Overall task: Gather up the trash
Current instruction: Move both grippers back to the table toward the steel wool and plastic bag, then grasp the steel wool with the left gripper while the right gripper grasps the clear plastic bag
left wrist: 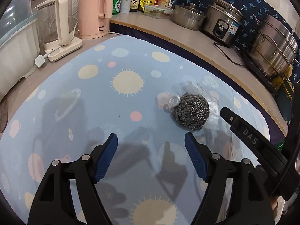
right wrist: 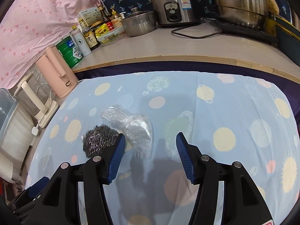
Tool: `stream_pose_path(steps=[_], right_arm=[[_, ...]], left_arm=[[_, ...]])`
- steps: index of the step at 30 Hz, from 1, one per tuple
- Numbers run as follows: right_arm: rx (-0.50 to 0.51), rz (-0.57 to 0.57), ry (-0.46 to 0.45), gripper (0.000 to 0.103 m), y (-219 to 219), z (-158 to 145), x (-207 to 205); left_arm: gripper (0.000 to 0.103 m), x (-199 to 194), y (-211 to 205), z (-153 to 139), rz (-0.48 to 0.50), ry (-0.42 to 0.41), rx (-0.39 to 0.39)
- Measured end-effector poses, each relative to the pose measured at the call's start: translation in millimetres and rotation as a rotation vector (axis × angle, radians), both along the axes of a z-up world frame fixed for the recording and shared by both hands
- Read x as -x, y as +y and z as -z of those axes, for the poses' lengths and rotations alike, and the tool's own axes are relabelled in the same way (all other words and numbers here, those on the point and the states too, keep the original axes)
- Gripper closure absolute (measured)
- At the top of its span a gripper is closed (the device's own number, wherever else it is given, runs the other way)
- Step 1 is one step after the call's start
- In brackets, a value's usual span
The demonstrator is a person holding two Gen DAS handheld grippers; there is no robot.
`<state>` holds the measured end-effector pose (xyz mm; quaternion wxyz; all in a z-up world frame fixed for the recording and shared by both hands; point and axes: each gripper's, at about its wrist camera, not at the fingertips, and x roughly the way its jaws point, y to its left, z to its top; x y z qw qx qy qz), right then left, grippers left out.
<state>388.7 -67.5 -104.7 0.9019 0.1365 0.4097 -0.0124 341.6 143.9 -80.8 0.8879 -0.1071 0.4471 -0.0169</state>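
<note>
Two bits of trash lie on our worktop point(left wrist: 75, 112): from the left tool point(left wrist: 151, 140), spread and empty, the scrubber point(left wrist: 191, 112) sits ahead, right. From the right tool point(right wrist: 149, 140), likewise spread and empty, the plastic wrap point(right wrist: 131, 123) touches the scrubber's right side; we should straddle it squarely.

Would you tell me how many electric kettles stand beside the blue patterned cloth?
2. A pink plastic kettle stands at the cloth's far left corner; a clear glass kettle with a cream handle sits on its base just left of it. Others may be hidden.
</note>
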Motion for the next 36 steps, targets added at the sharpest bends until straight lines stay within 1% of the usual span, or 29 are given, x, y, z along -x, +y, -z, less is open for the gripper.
stream_pose_path(steps=[8,10,11,12,13,14,15,19,21,22,26,30,34,36], right_arm=[[-0.017,-0.036,0.036,0.048,5,19,-29],[-0.019,-0.045,0.045,0.051,6,23,-32],[-0.018,-0.053,0.046,0.061,7,24,-33],[-0.008,-0.065,0.055,0.075,8,25,-34],[0.004,-0.073,0.06,0.08,9,26,-34],[0.013,-0.074,0.06,0.09,9,26,-33],[0.019,-0.075,0.061,0.096,9,26,-31],[0.023,-0.038,0.04,0.098,-3,19,-15],[0.013,-0.011,0.03,0.098,-13,13,-5],[0.005,0.002,0.025,0.098,-18,10,1],[-0.01,0.047,0.012,0.098,-37,1,21],[-0.023,0.08,0.006,0.098,-51,-4,38],[0.01,0.101,0.003,0.098,-56,-4,49],[0.005,0.103,0.008,0.098,-59,-2,52]], left_arm=[[0.033,-15,1,6,-0.002,0.004,-0.003],[0.033,-17,1,8,-0.003,0.007,-0.004],[0.033,-18,1,9,-0.004,0.009,-0.004],[0.033,-19,1,9,-0.004,0.01,-0.004],[0.033,-20,1,10,-0.004,0.011,-0.005],[0.033,-20,0,10,-0.003,0.012,-0.006],[0.033,-21,-1,10,-0.001,0.013,-0.004],[0.031,-22,-8,9,0.011,0.008,0.002],[0.022,-23,-14,7,0.013,-0.001,0.012],[0.02,-24,-17,6,0.013,-0.008,0.018],[0.018,-31,-35,6,0.04,-0.019,0.015],[0.018,-45,-55,13,0.054,-0.013,-0.014],[0.018,-56,-65,18,0.055,-0.019,-0.036],[0.019,-60,-68,21,0.057,-0.019,-0.047]])
